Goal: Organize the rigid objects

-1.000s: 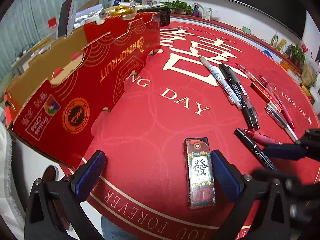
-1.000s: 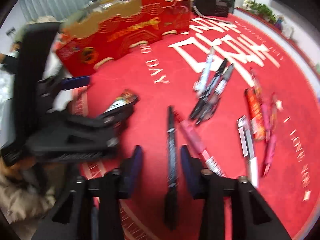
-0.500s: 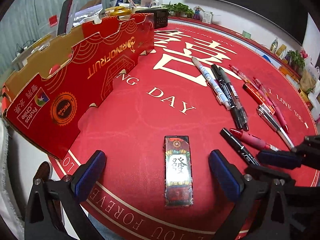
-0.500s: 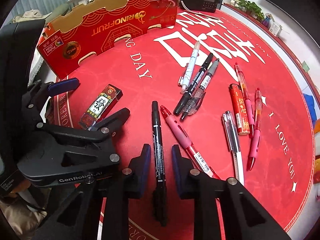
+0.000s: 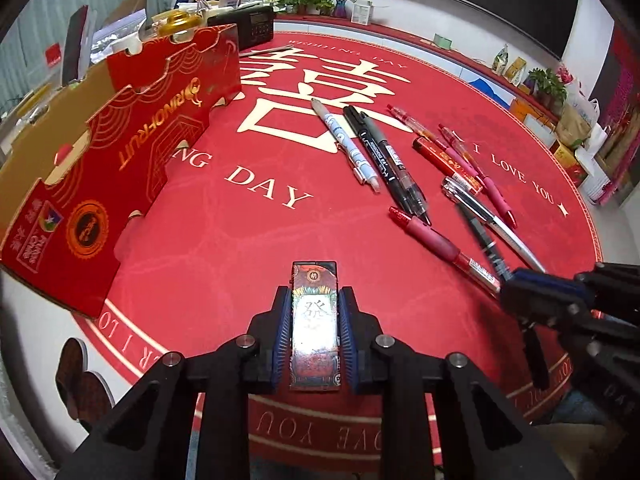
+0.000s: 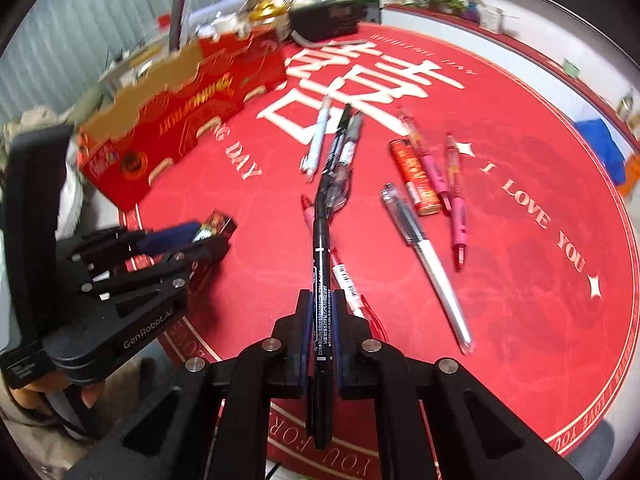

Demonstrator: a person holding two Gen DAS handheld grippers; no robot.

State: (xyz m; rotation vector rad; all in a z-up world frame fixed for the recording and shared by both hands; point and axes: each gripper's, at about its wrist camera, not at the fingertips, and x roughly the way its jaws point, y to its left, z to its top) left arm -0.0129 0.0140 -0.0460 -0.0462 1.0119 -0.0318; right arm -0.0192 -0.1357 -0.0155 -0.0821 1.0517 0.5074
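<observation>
My left gripper (image 5: 314, 300) is shut on a small red and black lighter box (image 5: 315, 320) with a white Chinese character, at the near edge of the red round table mat (image 5: 224, 240). My right gripper (image 6: 322, 300) is shut on a black marker (image 6: 322, 280) and holds it lifted and tilted above the mat. In the left wrist view the right gripper (image 5: 520, 284) shows at the right with the marker (image 5: 486, 240). In the right wrist view the left gripper (image 6: 188, 236) shows at the left.
A red cardboard fruit box (image 5: 120, 152) stands open along the mat's left side. Several pens lie at the centre right: a red pen (image 5: 436, 240), a white-blue pen (image 5: 348, 148), black markers (image 5: 384, 160), a red lighter (image 6: 416, 176), pink pens (image 6: 456, 200). A black radio (image 5: 256, 28) stands behind the box.
My left gripper has moved forward and closed on the lighter box. My right gripper has closed on the black marker and lifted it off the mat.
</observation>
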